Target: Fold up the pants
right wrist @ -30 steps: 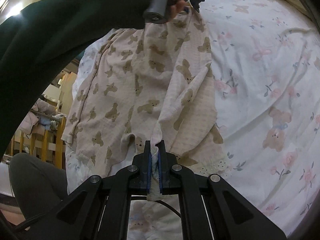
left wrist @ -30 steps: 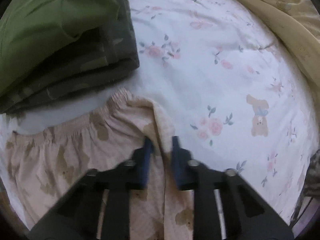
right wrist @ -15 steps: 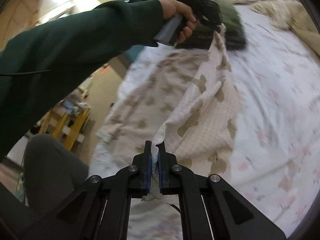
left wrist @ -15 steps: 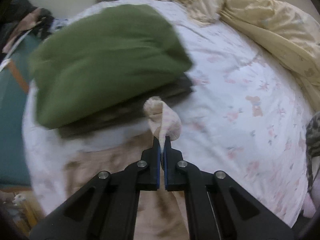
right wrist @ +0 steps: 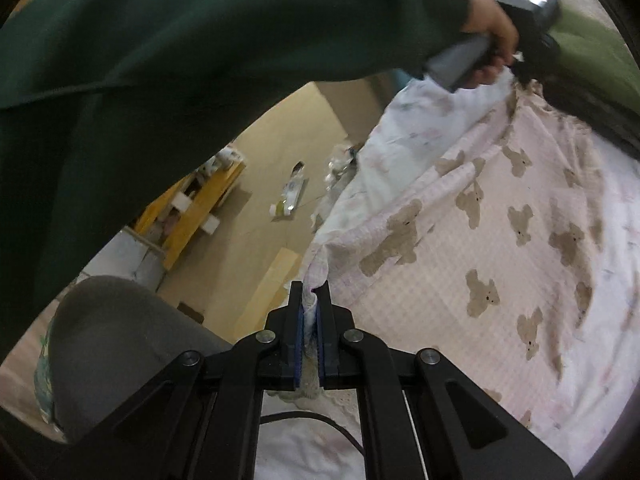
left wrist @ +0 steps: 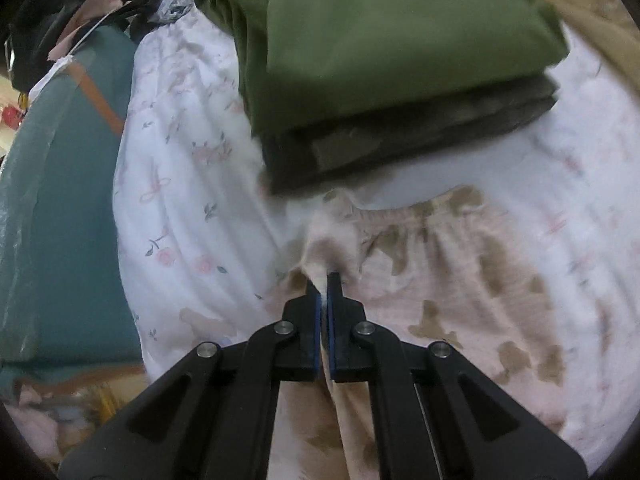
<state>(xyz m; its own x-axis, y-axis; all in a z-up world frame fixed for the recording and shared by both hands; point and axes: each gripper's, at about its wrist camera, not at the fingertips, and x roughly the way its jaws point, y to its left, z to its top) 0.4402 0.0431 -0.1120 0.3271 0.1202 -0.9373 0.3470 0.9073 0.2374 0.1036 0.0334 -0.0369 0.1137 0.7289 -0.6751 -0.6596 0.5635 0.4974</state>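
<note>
The pink bear-print pants (right wrist: 500, 240) lie spread on the bed, along its near edge. The left gripper (left wrist: 323, 280) is clamped on a bunched bit of the waistband, and the right gripper (right wrist: 310, 292) pinches the hem at the other end. Under them is a white floral sheet (left wrist: 180, 200). Just past the waistband sits a stack of folded green and dark clothes (left wrist: 380, 60). Beyond the bed edge, a tan floor (right wrist: 272, 168) with a yellow wooden frame (right wrist: 196, 208) and scattered litter.

Beneath me spreads a bed under a white floral sheet (left wrist: 180, 184), a teal panel (left wrist: 60, 216) at its side. Beyond its edge I see tan flooring (right wrist: 280, 152), a yellow wooden frame (right wrist: 200, 208) and scattered litter, dimly lit.
</note>
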